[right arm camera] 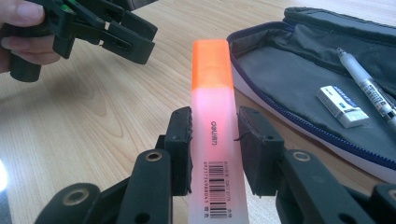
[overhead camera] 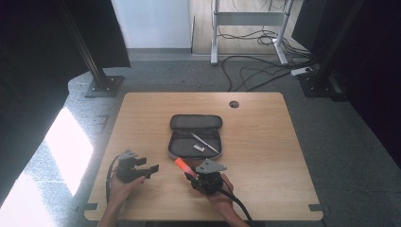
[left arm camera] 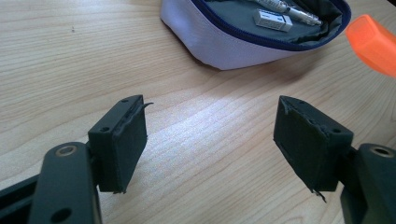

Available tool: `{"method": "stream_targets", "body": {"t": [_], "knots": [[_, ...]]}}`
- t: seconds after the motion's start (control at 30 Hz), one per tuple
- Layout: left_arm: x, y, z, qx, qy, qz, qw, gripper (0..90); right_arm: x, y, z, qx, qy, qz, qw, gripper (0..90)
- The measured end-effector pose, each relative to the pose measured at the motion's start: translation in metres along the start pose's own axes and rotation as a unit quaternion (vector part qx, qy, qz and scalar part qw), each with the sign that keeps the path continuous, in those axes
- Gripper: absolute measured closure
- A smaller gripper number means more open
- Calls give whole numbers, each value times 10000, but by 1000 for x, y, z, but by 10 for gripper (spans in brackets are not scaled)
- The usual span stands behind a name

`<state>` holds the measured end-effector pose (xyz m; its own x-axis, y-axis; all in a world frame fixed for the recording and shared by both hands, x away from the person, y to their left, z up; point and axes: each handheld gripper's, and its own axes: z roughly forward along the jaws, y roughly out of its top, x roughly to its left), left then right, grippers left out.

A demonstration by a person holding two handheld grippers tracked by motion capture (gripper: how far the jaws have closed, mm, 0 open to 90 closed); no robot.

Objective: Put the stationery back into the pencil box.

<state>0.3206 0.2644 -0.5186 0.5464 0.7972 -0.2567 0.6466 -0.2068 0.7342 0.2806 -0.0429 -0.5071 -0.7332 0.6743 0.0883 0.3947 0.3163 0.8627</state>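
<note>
An open grey pencil case (overhead camera: 195, 135) lies at the table's middle, holding a white pen (overhead camera: 204, 142) and a small white eraser (overhead camera: 199, 149). My right gripper (overhead camera: 191, 176) sits just in front of the case, shut on an orange highlighter (overhead camera: 182, 165) whose cap points up and to the left. In the right gripper view the pads (right arm camera: 180, 140) press both sides of the highlighter (right arm camera: 212, 70), beside the case (right arm camera: 280, 70). My left gripper (overhead camera: 147, 166) stands open with nothing between its fingers, left of the case (left arm camera: 224, 46) and close above the wood.
A round cable hole (overhead camera: 234, 104) sits near the table's far edge. Bare wood (overhead camera: 265, 156) spreads right of the case and along the front. On the floor beyond are cables (overhead camera: 255, 71) and two black stand bases (overhead camera: 104, 85).
</note>
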Motion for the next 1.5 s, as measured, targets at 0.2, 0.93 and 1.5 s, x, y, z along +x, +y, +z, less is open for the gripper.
{"method": "stream_targets", "body": {"t": [0.2, 0.93, 1.5], "knots": [[1, 0, 0, -8, -9, -6, 10000, 263, -5, 5, 0, -29, -52, -19, 10000, 657], [1, 0, 0, 3, -20, -5, 10000, 263, -22, 29, 0, -199, -108, 15, 9997, 658], [1, 0, 0, -5, -26, -24, 10000, 263, -42, 44, 13, -92, -159, 108, 9998, 657]]}}
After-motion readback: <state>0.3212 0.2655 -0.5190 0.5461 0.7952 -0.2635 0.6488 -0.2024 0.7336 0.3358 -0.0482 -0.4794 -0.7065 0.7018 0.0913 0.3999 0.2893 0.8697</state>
